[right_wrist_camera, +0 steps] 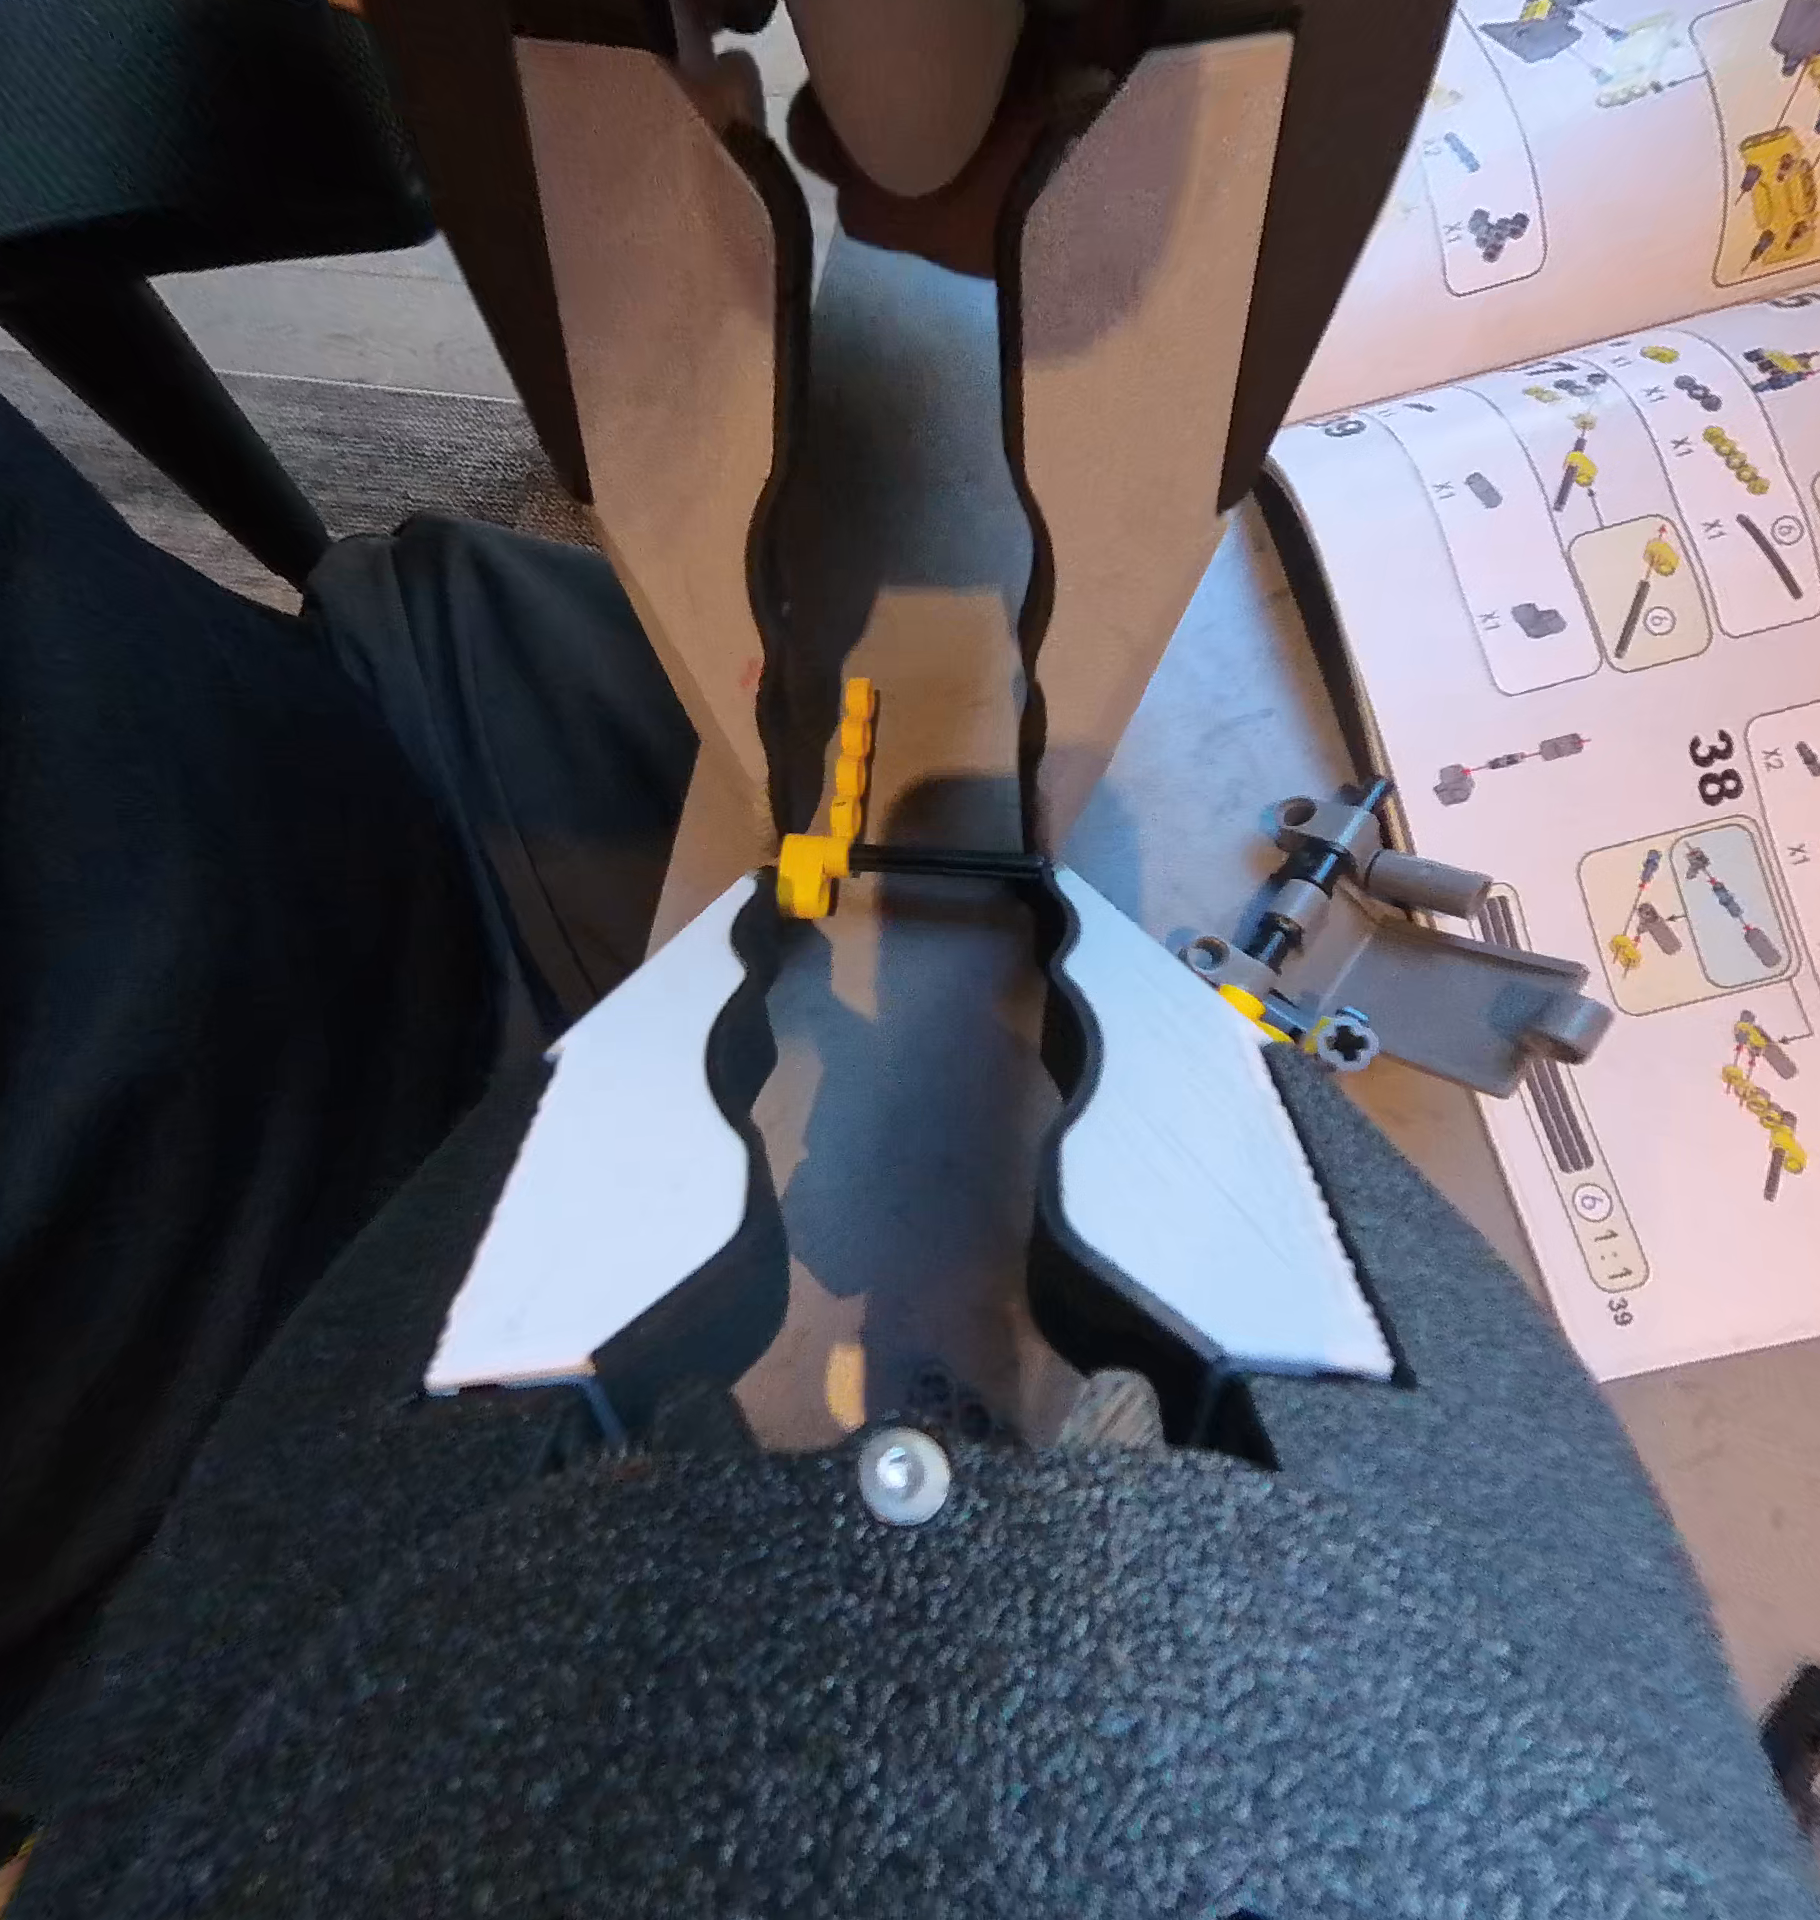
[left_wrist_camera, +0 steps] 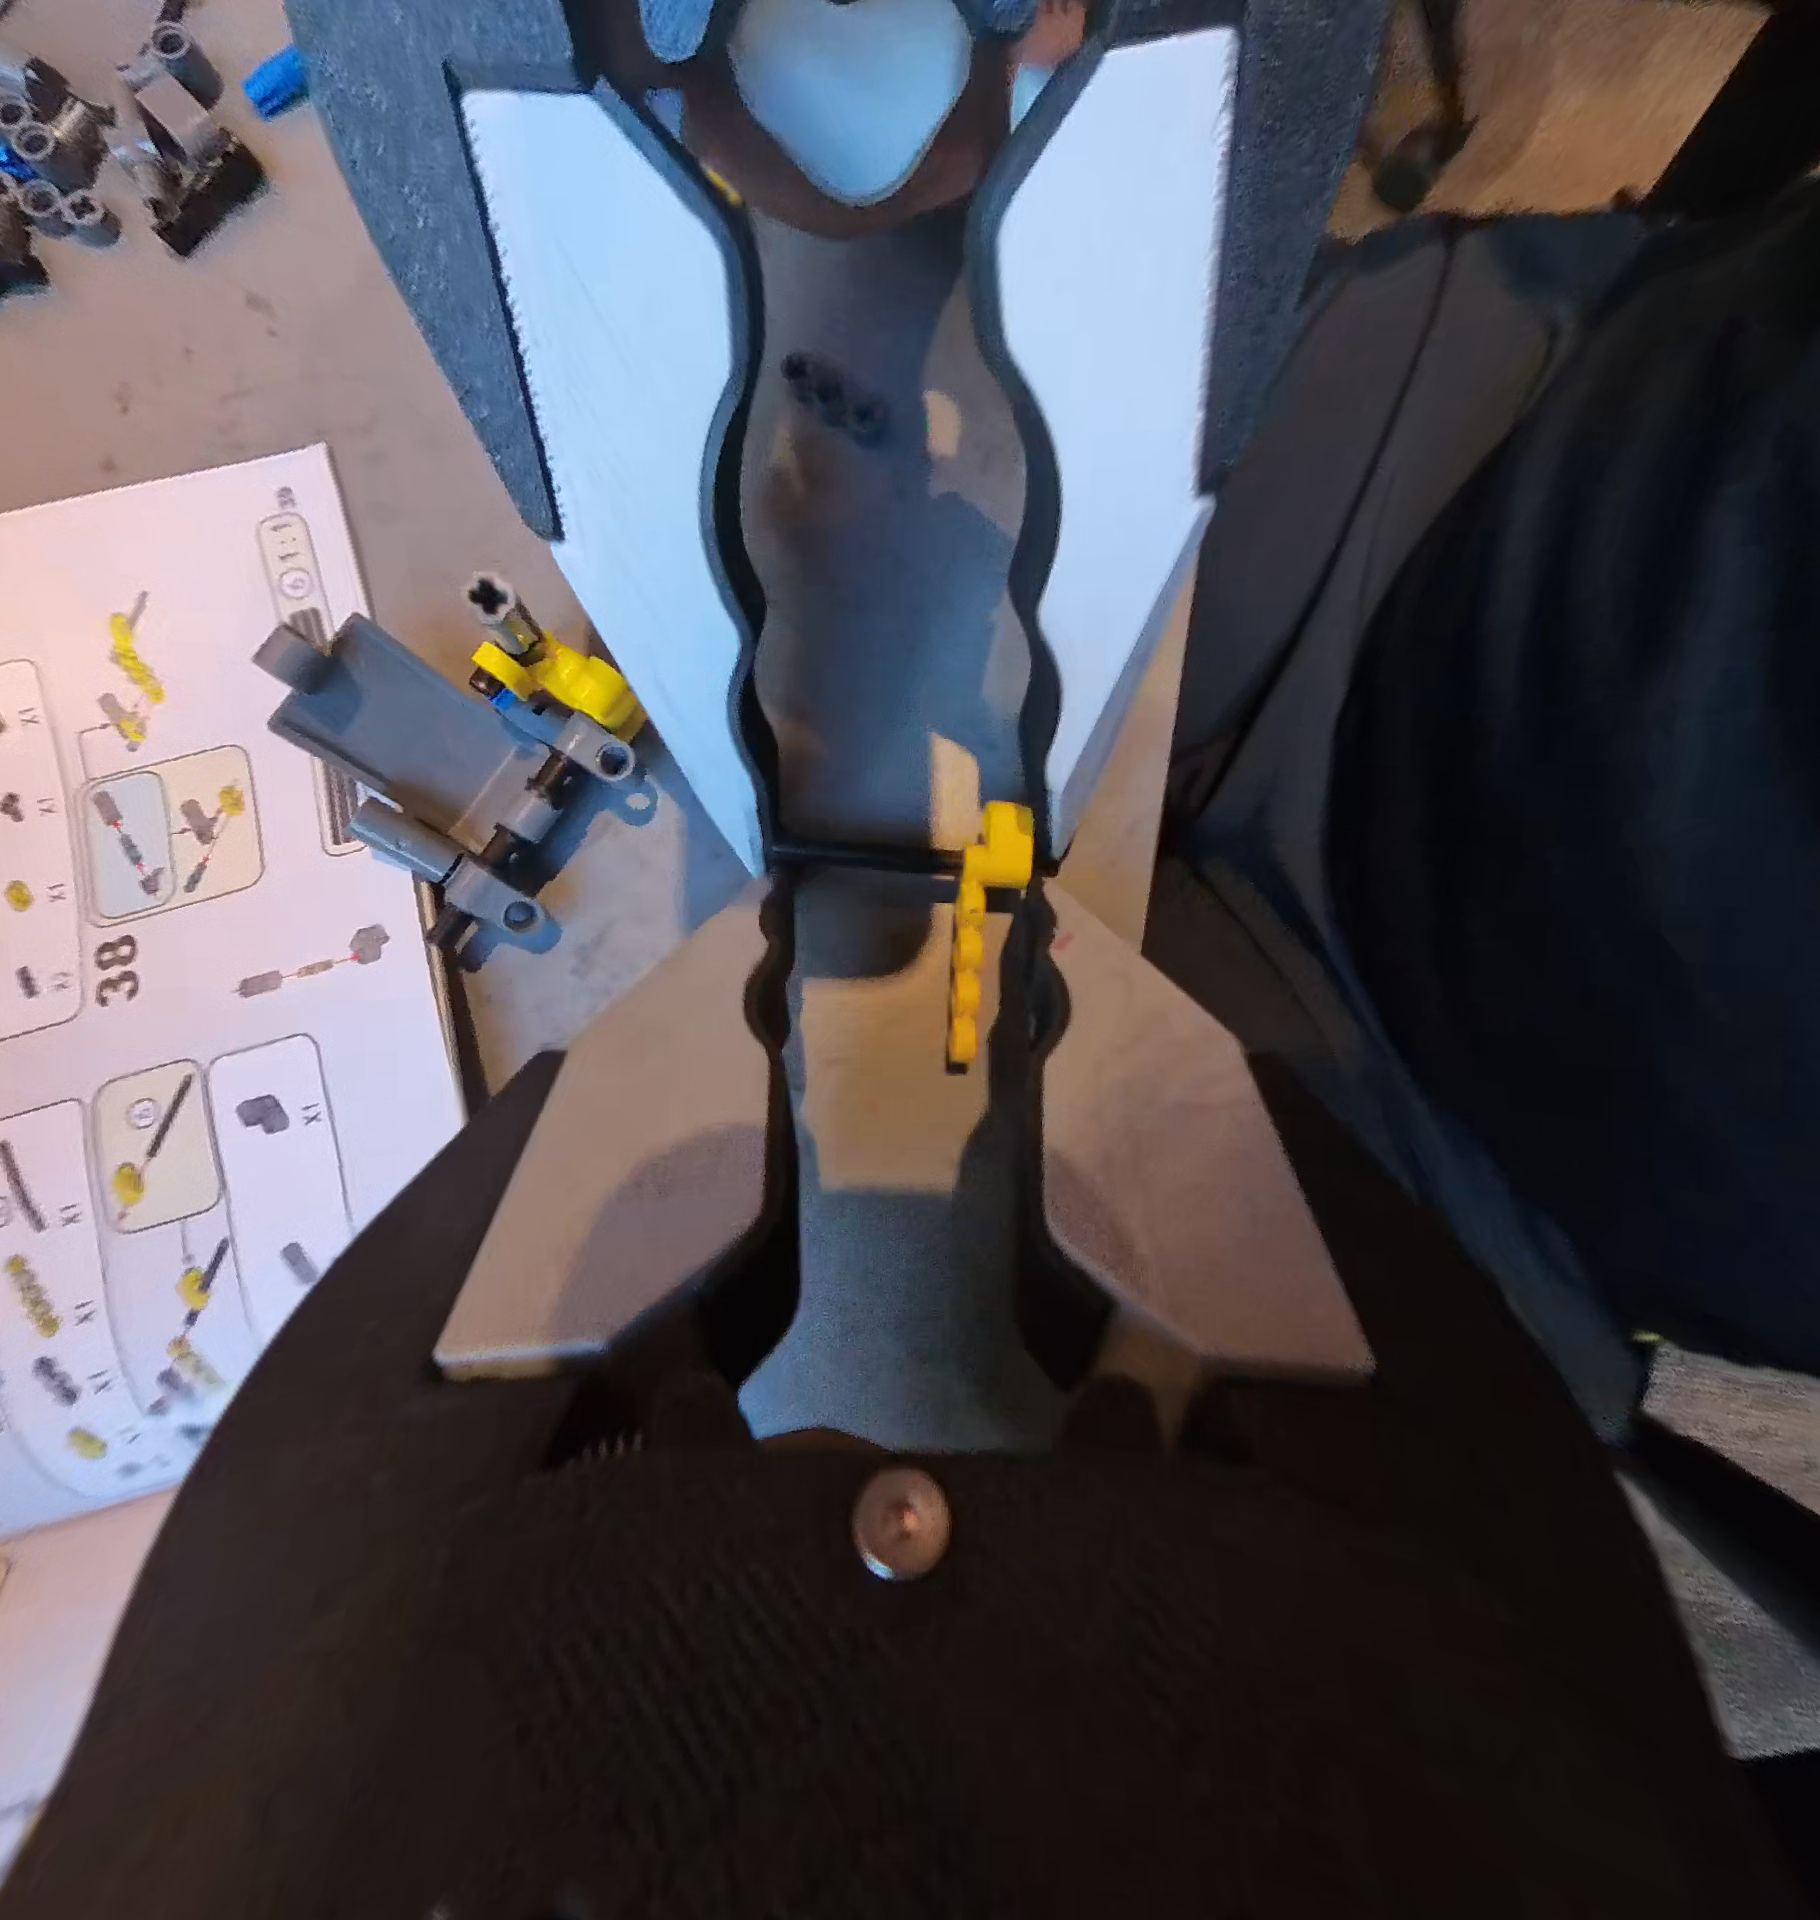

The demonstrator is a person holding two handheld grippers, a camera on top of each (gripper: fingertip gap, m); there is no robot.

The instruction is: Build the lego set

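Observation:
My two grippers meet tip to tip above the table. A thin black axle (left_wrist_camera: 864,858) spans the gap crosswise at the fingertips. It carries a yellow connector (left_wrist_camera: 1005,831) and a yellow holed beam (left_wrist_camera: 968,956). My right gripper (right_wrist_camera: 904,881), with white fingers, clamps the axle (right_wrist_camera: 947,860) end to end, the connector (right_wrist_camera: 810,864) against one pad. My left gripper (left_wrist_camera: 904,906), with tan fingers, has its jaws about as far apart. The beam (right_wrist_camera: 852,753) lies along one left finger; I cannot tell whether it is pinched.
A grey brick assembly (left_wrist_camera: 449,769) lies on the table beside an open instruction booklet (left_wrist_camera: 158,935); both also show in the right wrist view (right_wrist_camera: 1405,956) (right_wrist_camera: 1612,675). Loose black, grey and blue parts (left_wrist_camera: 64,145) sit far left. Dark clothing (left_wrist_camera: 1560,779) fills the table-edge side. The grippers are tip to tip, or close to it.

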